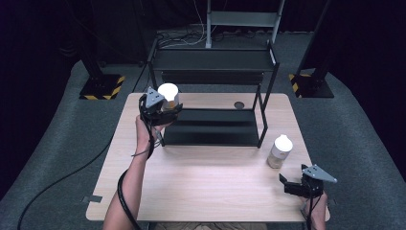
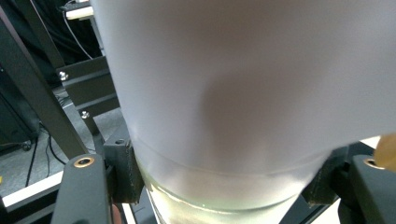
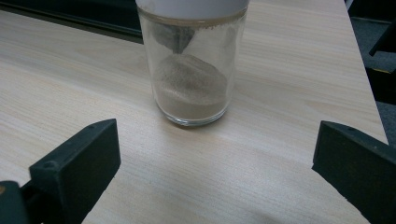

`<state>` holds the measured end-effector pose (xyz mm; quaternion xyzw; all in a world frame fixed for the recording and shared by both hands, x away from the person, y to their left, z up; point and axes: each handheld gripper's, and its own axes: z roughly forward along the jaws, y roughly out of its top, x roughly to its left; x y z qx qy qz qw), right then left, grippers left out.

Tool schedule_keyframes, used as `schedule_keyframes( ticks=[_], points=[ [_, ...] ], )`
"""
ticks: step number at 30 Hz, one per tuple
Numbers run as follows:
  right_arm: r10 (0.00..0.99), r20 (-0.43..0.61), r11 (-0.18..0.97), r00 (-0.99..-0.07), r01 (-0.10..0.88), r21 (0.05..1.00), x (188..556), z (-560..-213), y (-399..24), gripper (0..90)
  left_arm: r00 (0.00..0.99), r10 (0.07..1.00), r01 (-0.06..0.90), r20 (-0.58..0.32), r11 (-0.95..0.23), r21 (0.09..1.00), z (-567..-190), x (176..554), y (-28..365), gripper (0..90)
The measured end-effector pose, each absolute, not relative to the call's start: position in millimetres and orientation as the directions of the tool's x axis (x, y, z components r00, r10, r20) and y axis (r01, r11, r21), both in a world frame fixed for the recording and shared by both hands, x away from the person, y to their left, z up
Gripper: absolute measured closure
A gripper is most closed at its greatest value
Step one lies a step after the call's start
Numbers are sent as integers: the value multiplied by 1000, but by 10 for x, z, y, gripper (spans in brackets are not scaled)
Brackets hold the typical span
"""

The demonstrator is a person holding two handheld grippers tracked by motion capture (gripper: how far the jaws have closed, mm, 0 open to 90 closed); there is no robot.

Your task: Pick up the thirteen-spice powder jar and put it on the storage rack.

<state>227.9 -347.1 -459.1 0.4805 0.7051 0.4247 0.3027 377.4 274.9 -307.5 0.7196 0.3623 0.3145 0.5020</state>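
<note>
At the frame's upper left, the left gripper (image 1: 160, 108) clamps a white-capped glass jar (image 1: 169, 96) beside the black metal shelf rack (image 1: 213, 127); shelving it likely follows. The right gripper (image 1: 294, 184), jaws spread, faces a second white-lidded glass jar of brown powder (image 1: 279, 151).

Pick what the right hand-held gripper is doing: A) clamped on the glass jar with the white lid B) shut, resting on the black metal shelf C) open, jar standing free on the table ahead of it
C: the right hand-held gripper has its jaws spread wide, and the white-lidded glass jar of brownish powder stands untouched on the light wooden table beyond them.
</note>
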Motion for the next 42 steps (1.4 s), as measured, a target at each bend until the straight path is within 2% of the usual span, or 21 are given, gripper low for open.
schedule_keyframes(
  ticks=[42],
  points=[
    [932, 0, 165, -363, 423, 891, 2287, -4594, -3508, 0, 541, 839, 201, 62, -201, 959, -2693, 3912, 2855, 309]
  ],
)
